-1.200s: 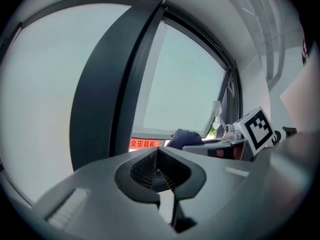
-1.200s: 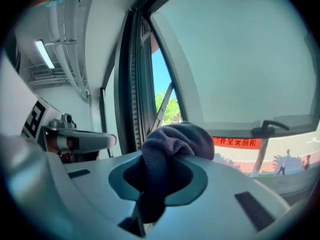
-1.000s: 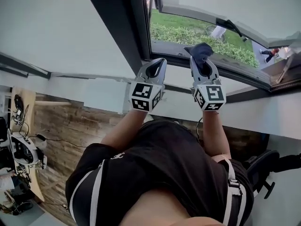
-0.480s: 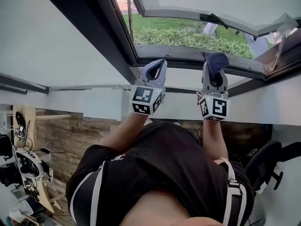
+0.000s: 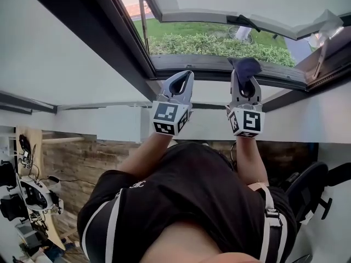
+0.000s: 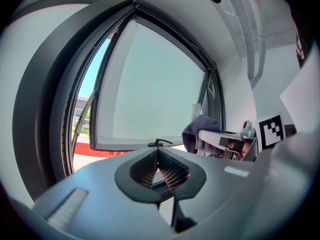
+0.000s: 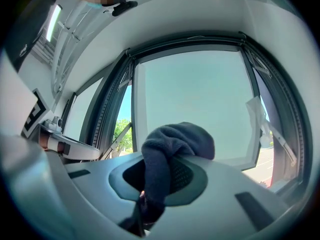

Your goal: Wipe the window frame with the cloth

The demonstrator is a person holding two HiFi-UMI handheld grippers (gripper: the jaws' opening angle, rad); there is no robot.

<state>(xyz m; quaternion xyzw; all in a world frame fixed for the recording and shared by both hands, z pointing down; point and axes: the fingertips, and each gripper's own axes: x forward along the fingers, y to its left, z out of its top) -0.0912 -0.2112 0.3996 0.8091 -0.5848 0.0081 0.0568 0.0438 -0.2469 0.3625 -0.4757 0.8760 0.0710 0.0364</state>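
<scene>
The right gripper is clamped on a dark blue cloth. The cloth bunches up over the jaw tips and trails down between them. In the head view the cloth's wad sits against the dark bottom rail of the window frame; whether it actually presses on the rail cannot be told.

The left gripper has its jaws closed tip to tip with nothing between them. It is held beside the right one with a clear gap between the two, and its nose is over the white ledge just below the rail.

To the left, the bottom rail meets the frame's dark upright at a corner near the left gripper. To the right the rail runs on unobstructed toward the far corner.

The sash is swung outward, leaving the opening free above the rail. A hedge and grass lie beyond it.
</scene>
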